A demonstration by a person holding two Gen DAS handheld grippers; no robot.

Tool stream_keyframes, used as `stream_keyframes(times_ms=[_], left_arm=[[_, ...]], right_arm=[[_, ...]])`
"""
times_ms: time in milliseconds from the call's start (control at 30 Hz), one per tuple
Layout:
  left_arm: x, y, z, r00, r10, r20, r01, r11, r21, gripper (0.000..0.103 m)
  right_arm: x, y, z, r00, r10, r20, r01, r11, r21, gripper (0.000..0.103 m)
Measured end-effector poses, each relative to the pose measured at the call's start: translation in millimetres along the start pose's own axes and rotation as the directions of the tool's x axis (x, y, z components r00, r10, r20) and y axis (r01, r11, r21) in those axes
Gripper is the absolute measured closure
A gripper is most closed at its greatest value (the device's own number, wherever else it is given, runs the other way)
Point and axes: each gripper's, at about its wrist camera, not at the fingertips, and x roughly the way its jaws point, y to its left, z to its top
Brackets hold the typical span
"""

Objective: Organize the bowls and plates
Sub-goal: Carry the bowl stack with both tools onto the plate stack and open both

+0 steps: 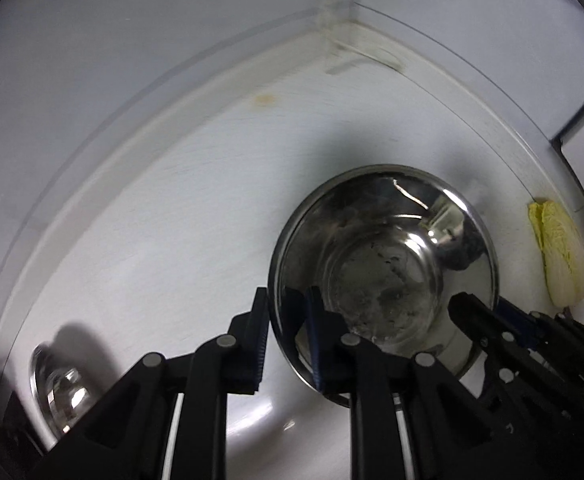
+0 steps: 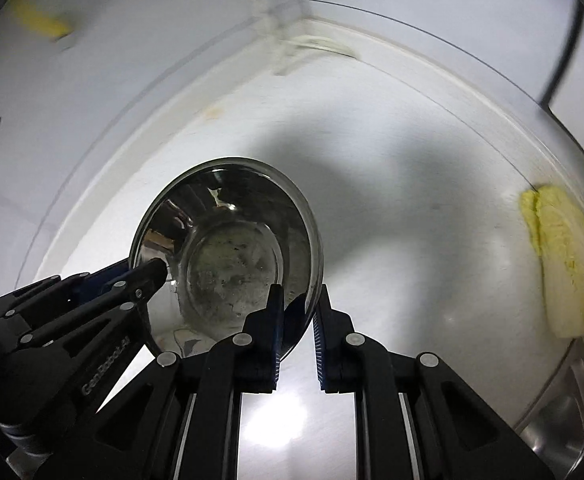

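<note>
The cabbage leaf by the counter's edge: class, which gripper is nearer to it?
Right. The right gripper straddles the steel bowl's rim on the side facing the cabbage leaf; the left gripper straddles the rim on the far side.

Both grippers matte black plastic: left gripper, right gripper. Fingers are angular linkages with triangular cutouts, round silver pivot pins, blue ribbed pads on inner faces. White "GenRobot.AI" lettering on the left gripper's body, seen from the right wrist view.
</note>
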Motion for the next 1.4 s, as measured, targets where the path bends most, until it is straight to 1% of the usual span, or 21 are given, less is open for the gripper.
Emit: stream_keyframes(times_ms=[100,167,267,333,367,467,567,667,800,867,933,1033,1133,1400], left_arm=[[-27,53,-26,0.999,0.031,0.020,-0.029,0.996,-0.079,0.086],[-44,94,-48,0.998,0.058,0.025,-0.054,0.988,-0.144,0.086],[-61,152,-79,0.994,0.105,0.017,-0.098,0.969,-0.225,0.085],[-69,183,-98,0.991,0.136,0.007,-0.129,0.954,-0.270,0.085],[-72,198,-109,0.988,0.152,0.001,-0.145,0.944,-0.295,0.085],[-76,236,-136,0.983,0.181,-0.024,-0.178,0.916,-0.361,0.085],[-75,260,-159,0.980,0.193,-0.050,-0.197,0.894,-0.403,0.085],[-66,273,-172,0.979,0.192,-0.074,-0.205,0.879,-0.431,0.085],[-56,284,-184,0.979,0.180,-0.095,-0.203,0.871,-0.447,0.085],[-53,288,-189,0.980,0.171,-0.102,-0.198,0.872,-0.448,0.085],[-46,284,-187,0.980,0.165,-0.110,-0.197,0.874,-0.445,0.085],[-36,285,-186,0.980,0.156,-0.124,-0.195,0.878,-0.437,0.085],[-24,287,-183,0.979,0.148,-0.139,-0.195,0.882,-0.429,0.085],[1,288,-176,0.975,0.137,-0.177,-0.199,0.892,-0.406,0.085]], right_arm=[[-16,54,-16,0.999,0.041,0.005,-0.040,0.997,-0.072,0.091],[-23,92,-29,0.998,0.066,0.000,-0.065,0.989,-0.136,0.091],[-32,158,-56,0.993,0.115,-0.024,-0.117,0.960,-0.253,0.090],[-31,191,-68,0.990,0.135,-0.043,-0.142,0.941,-0.307,0.090],[-30,214,-77,0.987,0.148,-0.058,-0.159,0.926,-0.341,0.090],[-24,255,-96,0.980,0.172,-0.098,-0.197,0.893,-0.404,0.090],[-13,286,-112,0.975,0.178,-0.134,-0.220,0.865,-0.452,0.090],[-2,304,-125,0.971,0.175,-0.162,-0.232,0.847,-0.478,0.090],[13,312,-132,0.969,0.157,-0.189,-0.232,0.839,-0.492,0.090],[23,315,-132,0.970,0.143,-0.198,-0.225,0.839,-0.496,0.090],[32,315,-127,0.970,0.131,-0.203,-0.217,0.841,-0.495,0.090],[40,319,-130,0.971,0.112,-0.211,-0.204,0.847,-0.490,0.090],[53,326,-130,0.968,0.103,-0.227,-0.203,0.855,-0.478,0.089],[75,326,-127,0.963,0.077,-0.258,-0.193,0.866,-0.461,0.089]])
